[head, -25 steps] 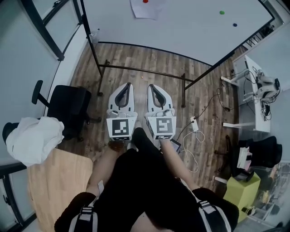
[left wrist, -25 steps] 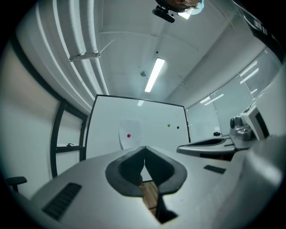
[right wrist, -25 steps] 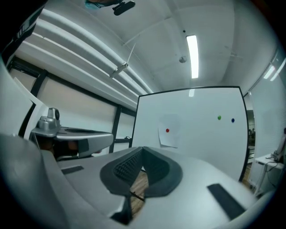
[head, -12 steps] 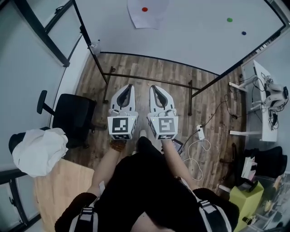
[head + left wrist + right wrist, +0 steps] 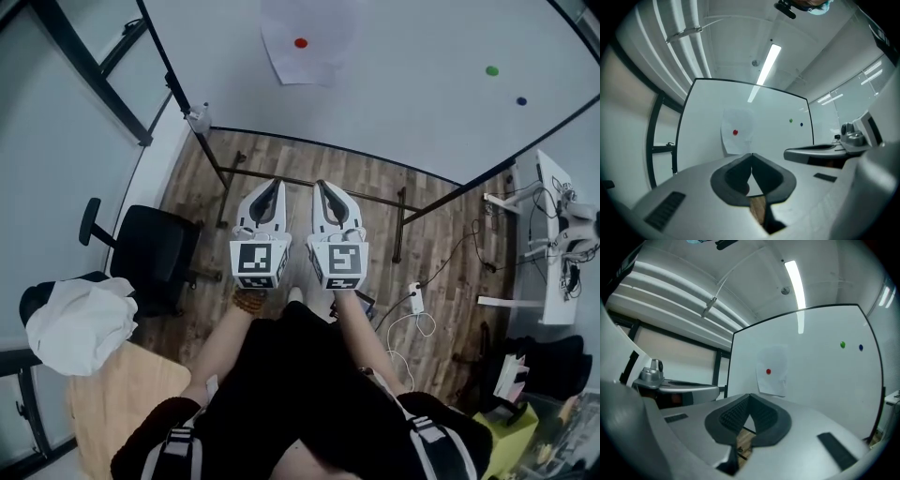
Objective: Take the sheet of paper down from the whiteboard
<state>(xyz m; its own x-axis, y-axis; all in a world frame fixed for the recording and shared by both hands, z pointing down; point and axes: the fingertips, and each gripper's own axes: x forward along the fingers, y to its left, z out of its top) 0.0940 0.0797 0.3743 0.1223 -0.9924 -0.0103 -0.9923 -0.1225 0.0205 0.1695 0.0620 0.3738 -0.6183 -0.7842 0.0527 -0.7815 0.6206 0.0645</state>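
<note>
A white sheet of paper (image 5: pixel 307 45) hangs on the whiteboard (image 5: pixel 412 84), pinned by a red magnet (image 5: pixel 300 42). The paper (image 5: pixel 737 136) also shows ahead in the left gripper view, and the same paper (image 5: pixel 772 370) in the right gripper view. My left gripper (image 5: pixel 272 185) and right gripper (image 5: pixel 323 186) are side by side, pointing at the board, still well short of it. Both have their jaw tips touching, with nothing between them.
A green magnet (image 5: pixel 491 70) and a blue magnet (image 5: pixel 520 101) sit on the board to the right. The board's black stand (image 5: pixel 309 180) crosses the wood floor below. A black office chair (image 5: pixel 150 253) stands at the left, a desk with cables (image 5: pixel 553 244) at the right.
Both grippers and the person have moved forward toward the whiteboard; the paper and magnets sit lower and larger in the head view. The jaws stayed shut.
</note>
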